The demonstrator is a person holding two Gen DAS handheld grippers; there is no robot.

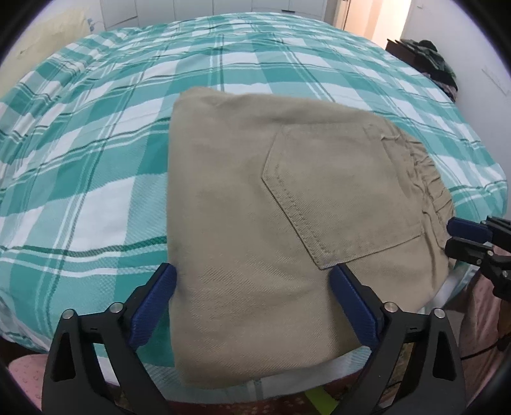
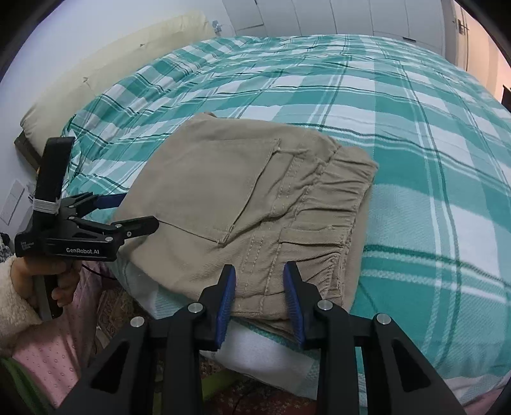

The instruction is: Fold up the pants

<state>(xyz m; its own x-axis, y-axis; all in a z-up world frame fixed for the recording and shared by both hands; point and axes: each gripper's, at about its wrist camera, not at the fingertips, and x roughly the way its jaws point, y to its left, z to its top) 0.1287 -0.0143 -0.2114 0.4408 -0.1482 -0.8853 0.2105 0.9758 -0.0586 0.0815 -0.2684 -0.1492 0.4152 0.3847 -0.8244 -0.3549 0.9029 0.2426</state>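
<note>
Teal-and-white plaid bedspread [image 1: 95, 153] bears folded khaki pants [image 1: 255, 207]; white cupboards [image 2: 319, 16] behind.

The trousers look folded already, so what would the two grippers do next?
Probably just lift both away. The pants lie in a compact folded stack on the bed; the left gripper is wide open, and the right gripper grips nothing.

Our left gripper [image 1: 252, 281] pitched steeply down, fingers [image 1: 156, 303] spread wide, pressing on nothing. Our right gripper [image 2: 259, 298] also pitched down, fingers [image 2: 292, 300] set at narrow gap, pads apart; whether they pinch anything we cannot tell. Our left hand [image 2: 48, 281] wraps left gripper's handle from below, fleecy cream sleeve [image 2: 12, 303] at wrist. Right hand out of view.
</note>
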